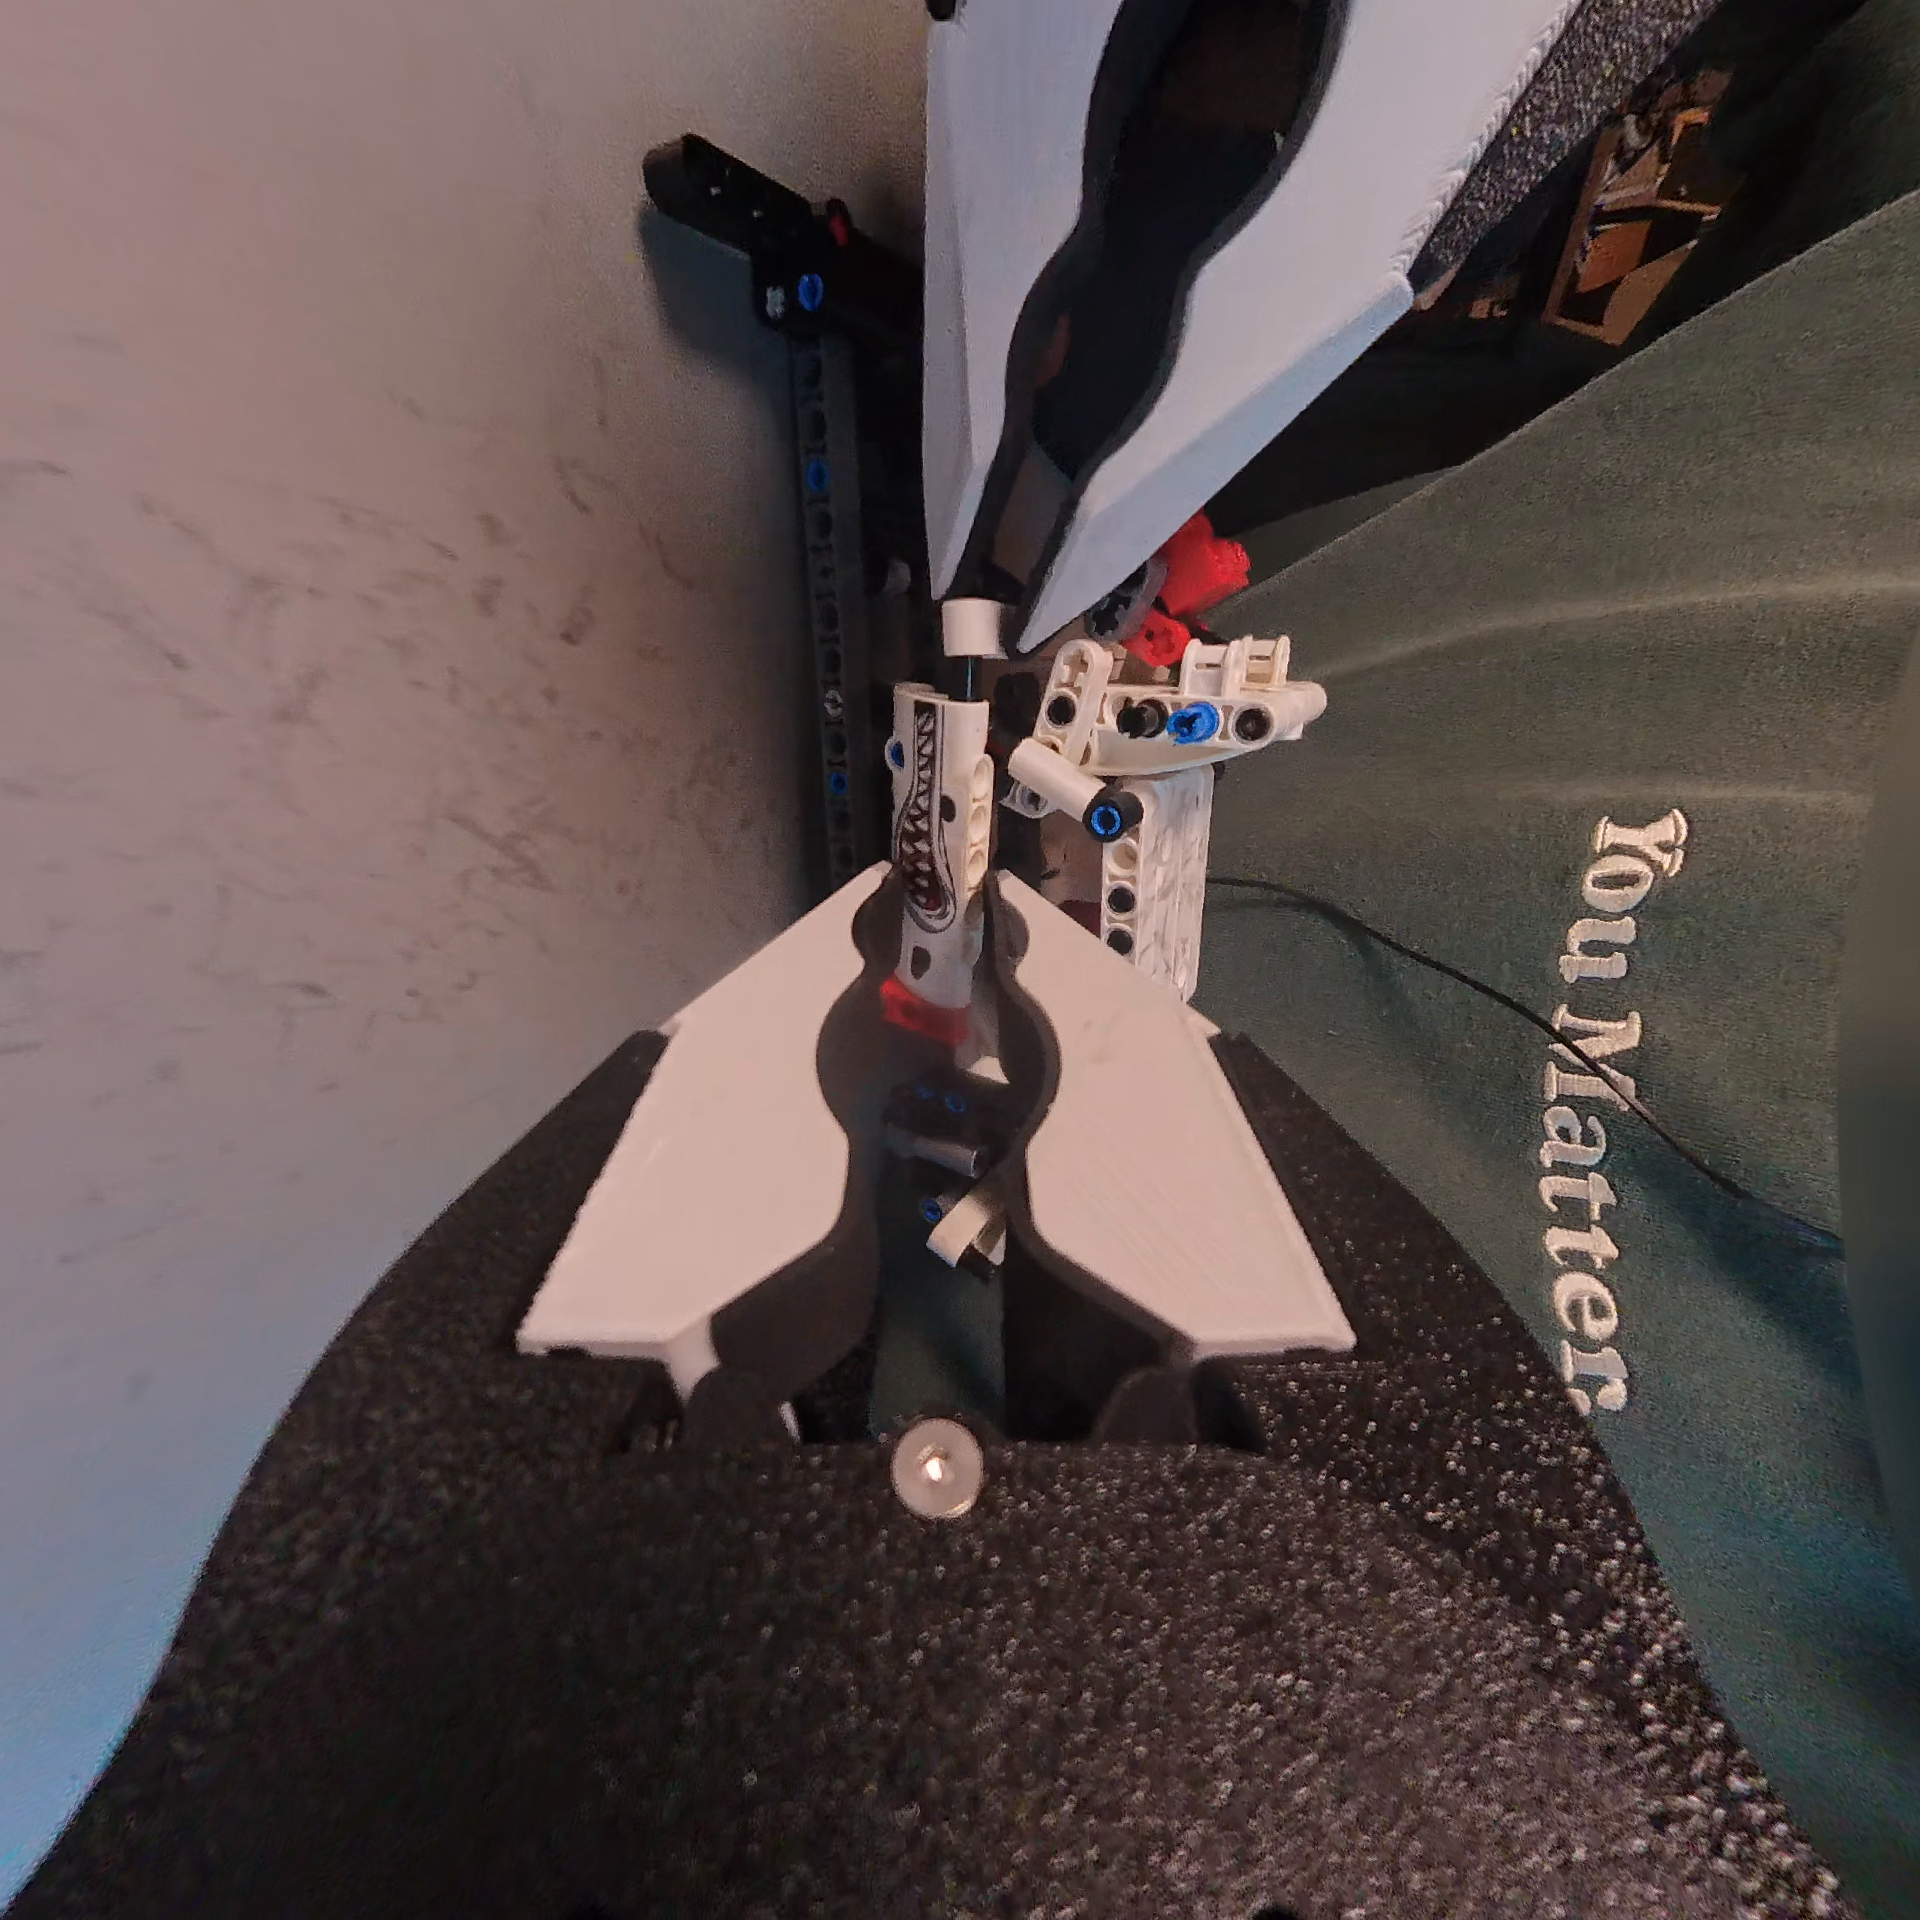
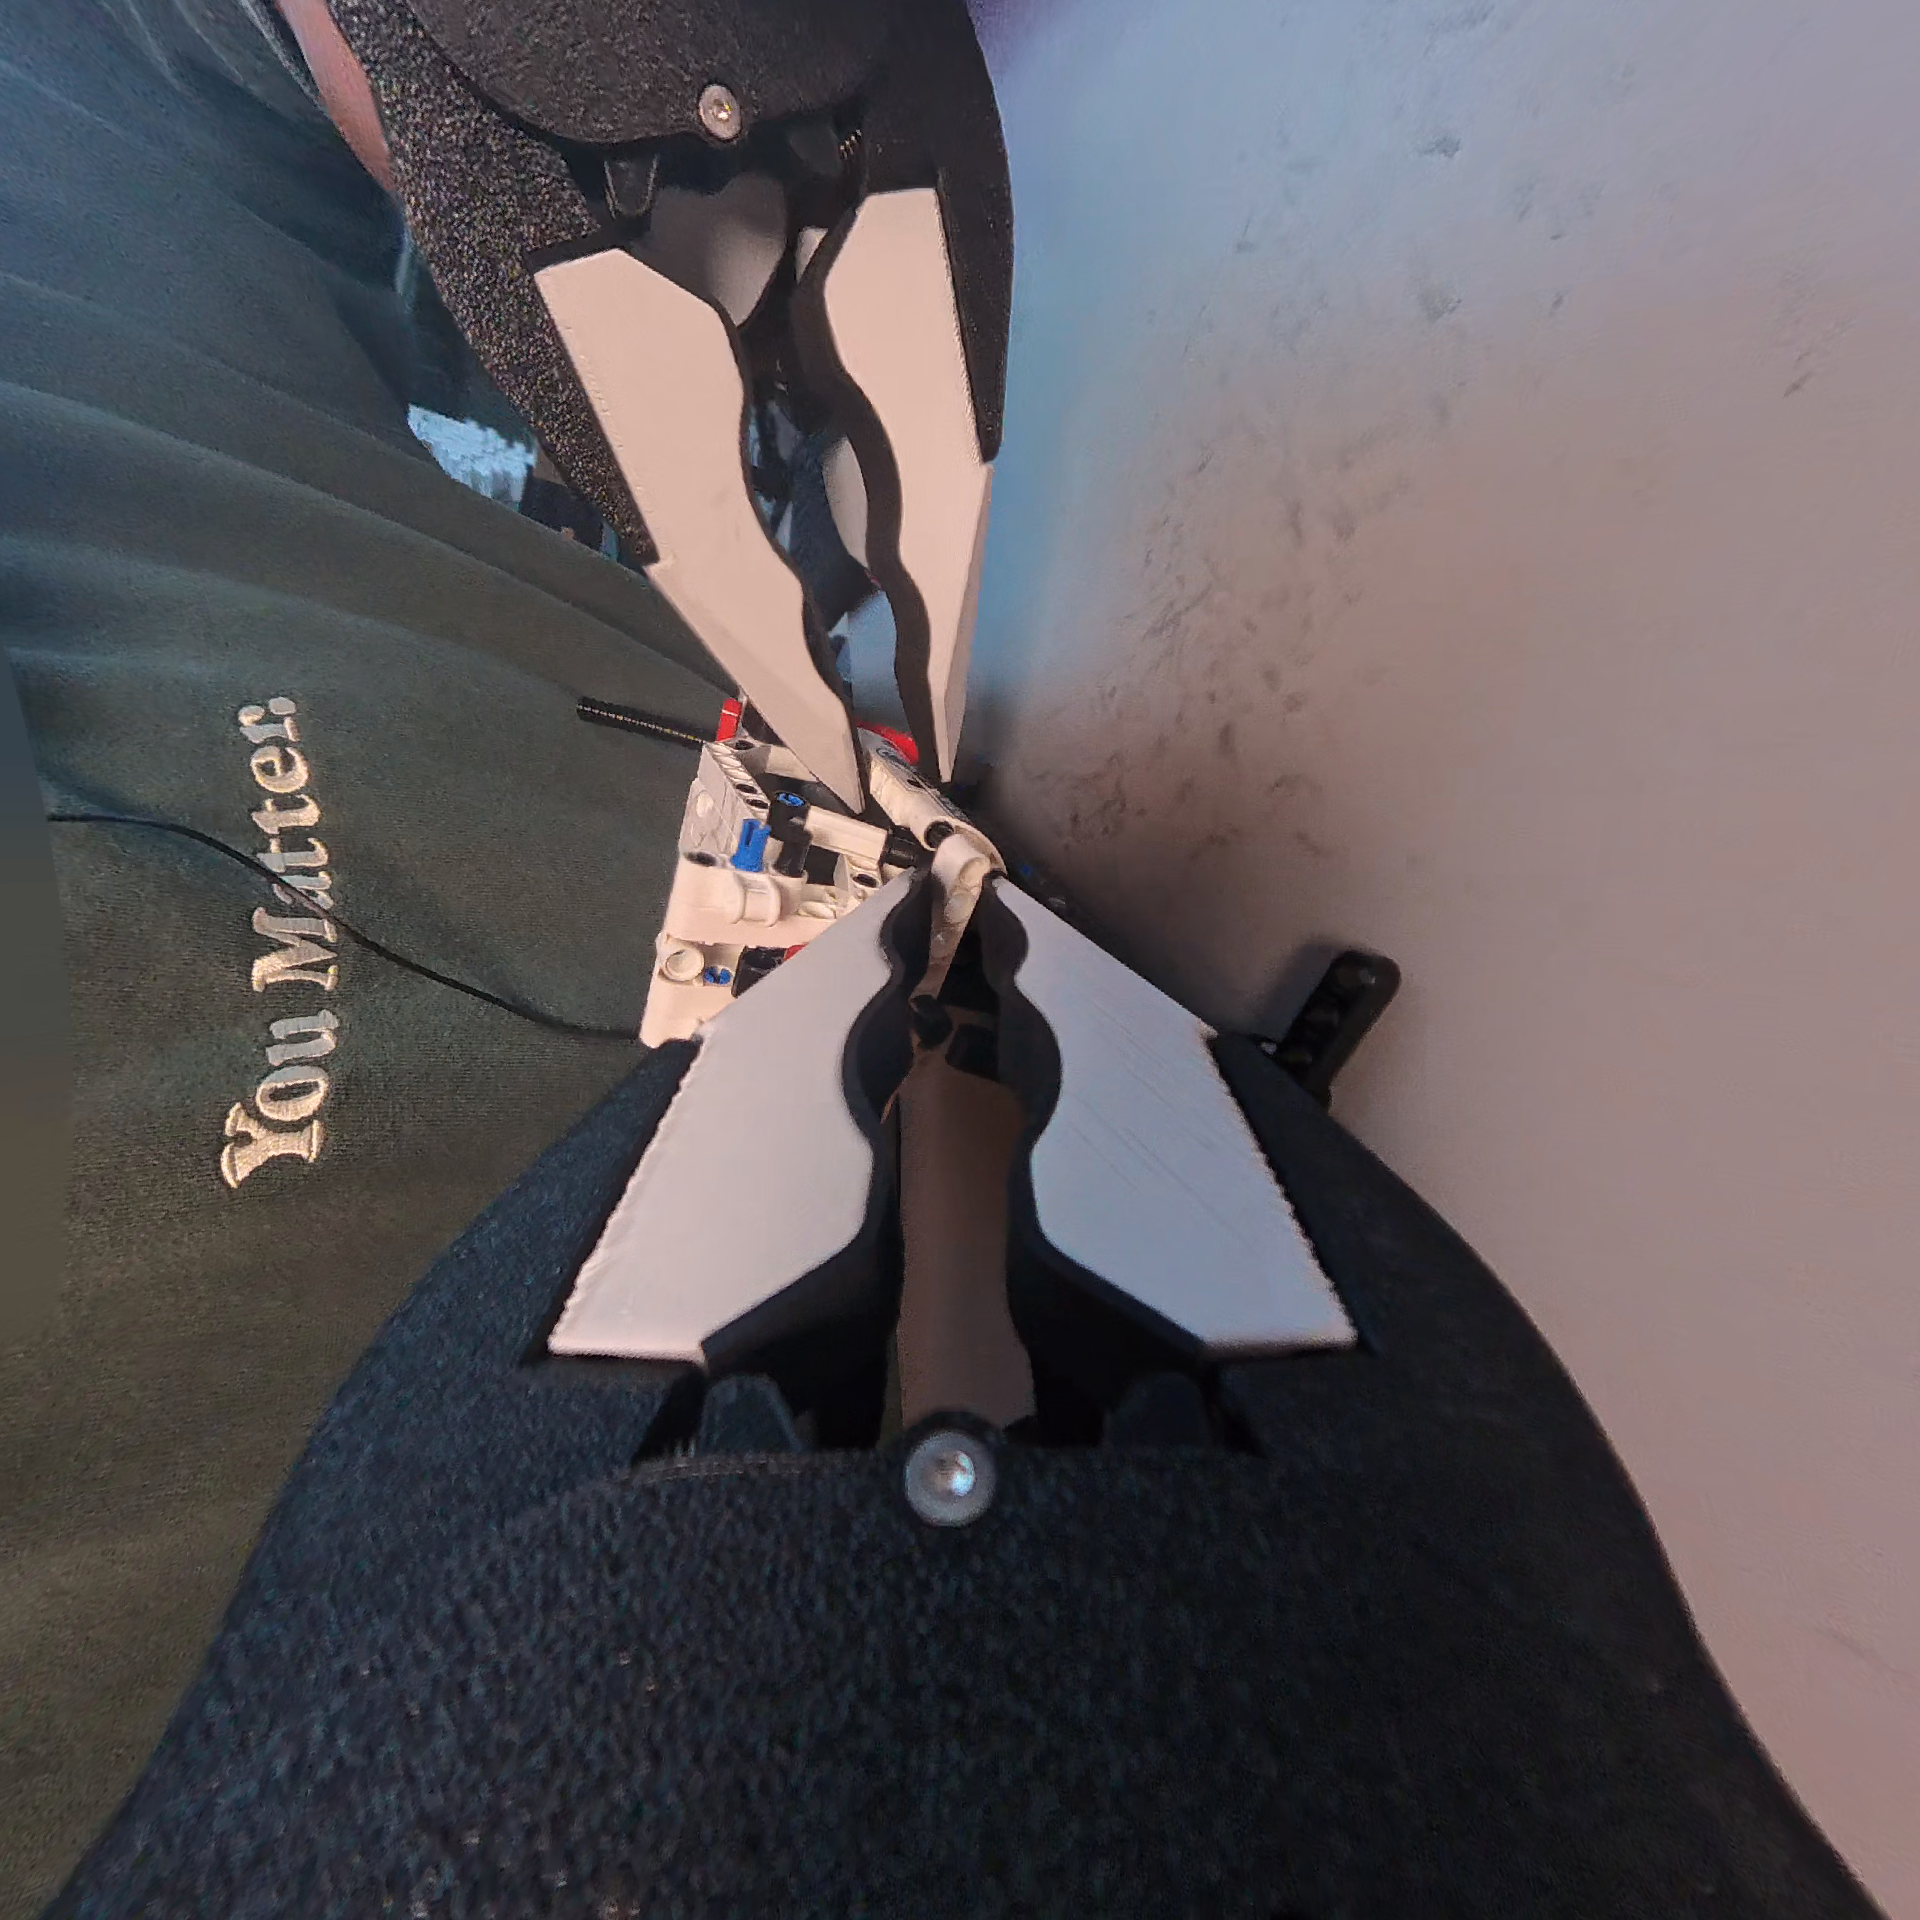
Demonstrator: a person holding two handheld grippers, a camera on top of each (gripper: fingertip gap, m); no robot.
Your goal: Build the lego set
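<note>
A white Lego Technic model (image 1: 1153,727) with blue pins and red parts is held up over the pale table. My left gripper (image 1: 945,883) is shut on the model's shark-mouth panel (image 1: 930,821). My right gripper (image 1: 982,623) comes in from above, shut on a small white bush (image 1: 971,627) that sits on a black axle (image 1: 961,675) sticking out of the panel's top. In the right wrist view my right gripper (image 2: 954,878) pinches that white bush (image 2: 961,862), and my left gripper (image 2: 899,790) grips the model (image 2: 748,883) from the far side.
A long black Technic beam assembly (image 1: 826,499) lies on the marbled table (image 1: 312,623) behind the model; its end also shows in the right wrist view (image 2: 1340,997). A person's green sweatshirt (image 1: 1558,831) with a thin black cord (image 1: 1455,966) is close beside the model. The tips of one gripper are about 5 centimetres away from the tips of the other.
</note>
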